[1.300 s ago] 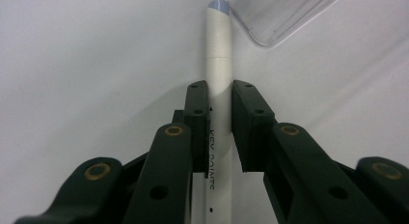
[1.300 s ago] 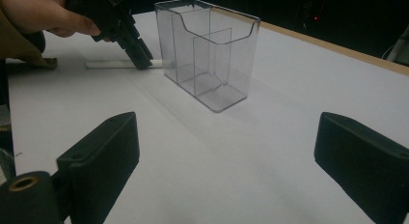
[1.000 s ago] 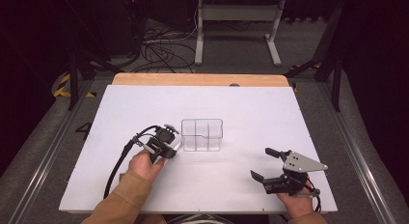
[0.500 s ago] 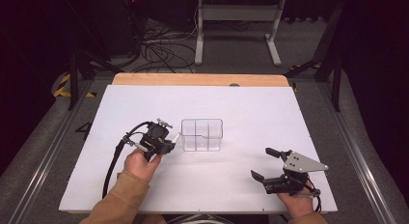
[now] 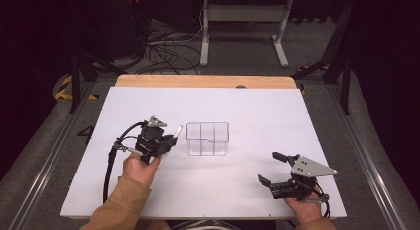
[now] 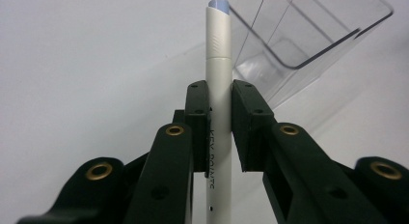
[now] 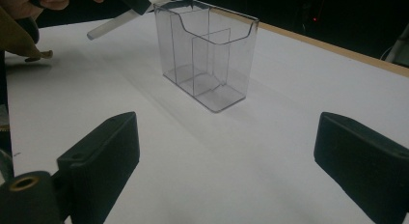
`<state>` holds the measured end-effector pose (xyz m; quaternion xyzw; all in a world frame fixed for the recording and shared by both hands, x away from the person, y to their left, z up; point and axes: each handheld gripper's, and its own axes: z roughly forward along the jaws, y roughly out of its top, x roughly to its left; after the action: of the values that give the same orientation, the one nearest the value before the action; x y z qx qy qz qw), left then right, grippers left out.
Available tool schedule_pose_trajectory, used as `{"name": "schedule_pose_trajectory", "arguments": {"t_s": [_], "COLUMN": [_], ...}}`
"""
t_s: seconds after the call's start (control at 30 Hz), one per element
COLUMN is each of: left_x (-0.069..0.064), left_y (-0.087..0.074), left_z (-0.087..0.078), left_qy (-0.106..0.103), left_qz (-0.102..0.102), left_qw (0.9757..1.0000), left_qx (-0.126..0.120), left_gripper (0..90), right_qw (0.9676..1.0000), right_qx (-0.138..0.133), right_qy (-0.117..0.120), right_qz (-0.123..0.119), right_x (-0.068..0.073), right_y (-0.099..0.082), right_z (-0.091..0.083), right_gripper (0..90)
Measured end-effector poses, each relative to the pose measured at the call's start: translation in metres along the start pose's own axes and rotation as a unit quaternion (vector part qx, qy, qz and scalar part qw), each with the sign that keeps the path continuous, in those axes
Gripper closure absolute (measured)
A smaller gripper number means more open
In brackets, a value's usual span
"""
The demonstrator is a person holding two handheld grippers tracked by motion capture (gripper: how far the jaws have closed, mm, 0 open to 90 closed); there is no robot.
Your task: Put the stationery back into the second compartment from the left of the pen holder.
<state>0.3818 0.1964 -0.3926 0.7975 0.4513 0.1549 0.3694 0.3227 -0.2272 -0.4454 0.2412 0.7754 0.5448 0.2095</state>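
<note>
A white pen (image 6: 218, 64) with a pale blue end stands between the pads of my left gripper (image 6: 219, 96), which is shut on it. In the high view the left gripper (image 5: 168, 141) hangs above the table just left of a clear plastic organiser (image 5: 208, 138), and the pen (image 5: 177, 129) tilts toward the organiser's rim. The organiser (image 7: 207, 55) has several compartments and nothing in it. My right gripper (image 5: 267, 167) rests open near the front right of the table, with nothing between its jaws, and points at the organiser.
The white table top (image 5: 257, 111) has a wooden strip (image 5: 203, 82) along its far edge. Cables and a desk frame lie on the dark floor beyond. The left gripper's black cable (image 5: 108, 165) loops down beside the forearm.
My left gripper has risen with the pen and drifted slightly left in the high view. The right gripper has kept still.
</note>
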Motion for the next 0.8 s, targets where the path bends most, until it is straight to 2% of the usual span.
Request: {"name": "schedule_pose_trajectory", "arguments": {"t_s": [0.03, 0.07, 0.17, 0.33, 0.37, 0.4, 0.43, 0.47, 0.57, 0.63, 0.67, 0.7, 0.73, 0.77, 0.8], "left_x": [0.000, 0.000, 0.000, 0.000, 0.001, 0.002, 0.001, 0.000, -0.001, -0.003, -0.002, -0.003, -0.002, -0.003, -0.003], "left_y": [0.000, 0.000, -0.001, -0.001, -0.001, -0.002, -0.002, -0.002, -0.003, -0.004, -0.004, -0.005, -0.005, -0.006, -0.006], "left_z": [-0.002, -0.003, -0.008, -0.016, -0.017, -0.018, -0.019, -0.020, -0.023, -0.026, -0.027, -0.028, -0.029, -0.029, -0.030], "left_qy": [0.002, -0.004, -0.011, -0.020, -0.024, -0.038, -0.045, -0.046, -0.055, -0.064, -0.060, -0.067, -0.066, -0.069, -0.074], "left_qz": [0.006, 0.001, 0.002, -0.002, 0.003, 0.013, 0.015, 0.014, 0.026, 0.023, 0.034, 0.027, 0.037, 0.035, 0.031], "left_qw": [1.0000, 0.9999, 0.9993, 0.9970, 0.9964, 0.9949, 0.9936, 0.9932, 0.9899, 0.9874, 0.9864, 0.9853, 0.9841, 0.9824, 0.9819], "left_qx": [-0.007, -0.015, -0.037, -0.074, -0.082, -0.092, -0.102, -0.106, -0.128, -0.142, -0.149, -0.155, -0.161, -0.170, -0.172], "left_gripper": [78.4, 78.4, 78.4, 78.3, 78.4, 78.4, 78.3, 78.3, 78.3, 78.3, 78.3, 78.3, 78.3, 78.2, 78.3], "right_qw": [1.0000, 1.0000, 1.0000, 1.0000, 1.0000, 1.0000, 1.0000, 1.0000, 1.0000, 1.0000, 1.0000, 1.0000, 1.0000, 1.0000, 1.0000], "right_qx": [0.000, 0.000, -0.001, -0.001, -0.001, -0.001, -0.001, -0.001, -0.002, -0.003, -0.003, -0.003, -0.003, -0.003, -0.003], "right_qy": [0.000, 0.001, 0.001, 0.002, 0.003, 0.003, 0.003, 0.003, 0.004, 0.004, 0.004, 0.004, 0.005, 0.005, 0.005], "right_qz": [0.000, 0.001, 0.001, -0.001, -0.001, -0.001, -0.001, -0.001, -0.001, -0.002, -0.002, -0.002, -0.003, -0.003, -0.003], "right_x": [0.000, 0.000, 0.000, 0.000, 0.000, 0.000, 0.001, 0.001, 0.001, 0.001, 0.001, 0.001, 0.001, 0.001, 0.001], "right_y": [0.000, 0.000, 0.000, -0.001, -0.001, -0.001, 0.000, 0.000, 0.000, 0.000, 0.000, -0.001, -0.001, -0.001, -0.001], "right_z": [0.000, 0.000, 0.000, 0.000, 0.000, 0.000, 0.000, 0.000, 0.000, 0.001, 0.001, 0.001, 0.001, 0.001, 0.001], "right_gripper": [9.2, 9.2, 9.2, 9.2, 9.2, 9.2, 9.2, 9.2, 9.2, 9.2, 9.2, 9.2, 9.2, 9.2, 9.2]}}
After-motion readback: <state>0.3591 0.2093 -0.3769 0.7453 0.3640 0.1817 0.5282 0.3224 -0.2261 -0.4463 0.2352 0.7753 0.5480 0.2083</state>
